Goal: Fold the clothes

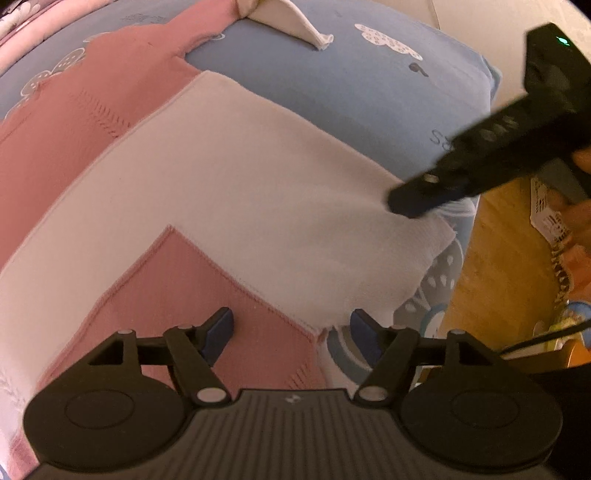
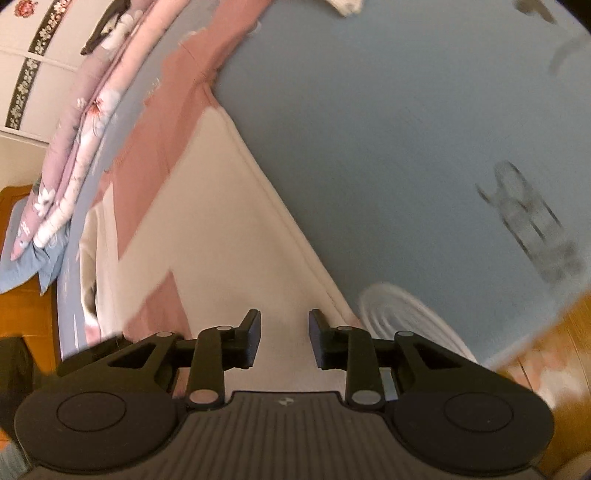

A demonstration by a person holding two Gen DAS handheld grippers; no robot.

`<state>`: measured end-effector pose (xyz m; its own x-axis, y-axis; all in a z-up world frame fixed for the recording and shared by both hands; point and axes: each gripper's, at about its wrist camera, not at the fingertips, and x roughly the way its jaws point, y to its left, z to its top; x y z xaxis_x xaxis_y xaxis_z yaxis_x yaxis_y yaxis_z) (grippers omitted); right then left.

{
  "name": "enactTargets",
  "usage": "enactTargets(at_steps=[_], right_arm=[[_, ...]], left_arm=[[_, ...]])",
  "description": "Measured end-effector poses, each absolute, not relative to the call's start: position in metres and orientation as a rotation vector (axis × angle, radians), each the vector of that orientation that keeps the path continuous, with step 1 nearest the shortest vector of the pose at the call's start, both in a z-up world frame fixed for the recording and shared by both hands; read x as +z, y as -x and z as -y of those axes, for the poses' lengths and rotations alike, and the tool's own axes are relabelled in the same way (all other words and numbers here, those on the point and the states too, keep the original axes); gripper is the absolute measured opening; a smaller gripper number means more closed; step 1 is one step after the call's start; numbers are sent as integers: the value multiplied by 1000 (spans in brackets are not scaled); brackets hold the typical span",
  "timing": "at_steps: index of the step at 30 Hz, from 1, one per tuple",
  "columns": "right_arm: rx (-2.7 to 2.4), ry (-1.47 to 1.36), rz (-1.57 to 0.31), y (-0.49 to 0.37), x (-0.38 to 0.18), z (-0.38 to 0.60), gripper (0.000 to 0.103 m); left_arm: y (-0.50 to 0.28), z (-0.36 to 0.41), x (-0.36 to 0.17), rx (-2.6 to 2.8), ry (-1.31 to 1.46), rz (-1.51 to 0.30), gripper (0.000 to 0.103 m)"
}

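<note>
Each black hand-held gripper (image 1: pixel 291 328) has round pivot discs, silver rivets, ribbed housing and blue-faced fingers (image 1: pixel 218 330).

You've got a bed with a blue cartoon-print sheet (image 1: pixel 369 96) carrying everything. Directly on it lies the pink-and-white sweater (image 1: pixel 229 184), spread flat, plus a cream fabric piece (image 1: pixel 284 22) further back, maybe another garment.

Both hand-held grippers, left (image 1: pixel 291 328) and right (image 2: pixel 284 338), gape (empty).

Blue printed bedsheet (image 2: pixel 369 147); floral quilt (image 2: pixel 85 122); wooden floor (image 1: pixel 498 258).
</note>
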<state>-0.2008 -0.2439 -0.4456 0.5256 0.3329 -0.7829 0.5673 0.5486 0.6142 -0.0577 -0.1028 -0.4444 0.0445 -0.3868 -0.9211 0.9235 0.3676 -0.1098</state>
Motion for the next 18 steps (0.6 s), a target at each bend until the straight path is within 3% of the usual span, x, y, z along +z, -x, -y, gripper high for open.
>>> enactTargets(at_steps=[3,5,10,14,18], right_arm=[[-174,-1015,-1097,209,-440,241,33],[-173,-968,-1115,204,-430,241,44],[-154,-917,-1003,171,-413,248,48],[-165,-907,-1043,144,-431,254,49],[-156,-866,-1066,142,-433,256,46]], left_arm=[[57,105,-440,-1095,-629,-1114,70],[54,107,-432,-1107,-592,-1087,70],[49,132,-426,-1177,-517,-1039,70],[59,147,-446,-1225,-548,-1107,71],[72,140,-448,-1209,-649,-1062,75]])
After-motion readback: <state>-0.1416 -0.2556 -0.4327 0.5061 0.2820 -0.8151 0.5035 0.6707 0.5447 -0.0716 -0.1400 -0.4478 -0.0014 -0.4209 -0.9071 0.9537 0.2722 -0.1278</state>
